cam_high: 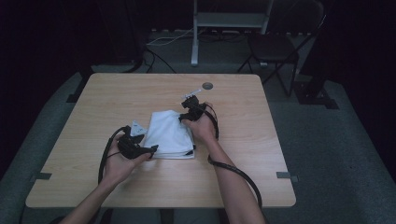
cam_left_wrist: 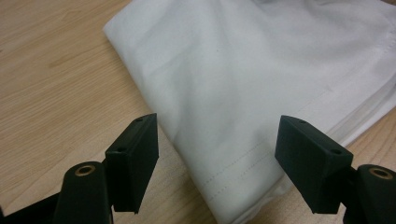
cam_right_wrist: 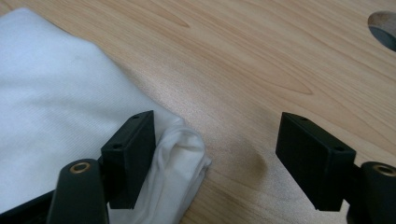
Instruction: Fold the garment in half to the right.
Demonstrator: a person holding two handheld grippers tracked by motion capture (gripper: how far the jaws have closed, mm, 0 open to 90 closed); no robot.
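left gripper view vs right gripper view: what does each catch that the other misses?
Left gripper view alone: the stitched hem of the folded white cloth and its stacked layer edges at the right, with the open left gripper straddling the cloth's edge. Right gripper view alone: a bunched corner of the cloth beside one jaw of the open right gripper, and a round hole in the table. Both: white cloth lying on the wooden table.

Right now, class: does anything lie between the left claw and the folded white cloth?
Nothing visible does. The left claw hangs open over the folded white cloth, its hemmed edge between the jaws, on the bare wooden table.
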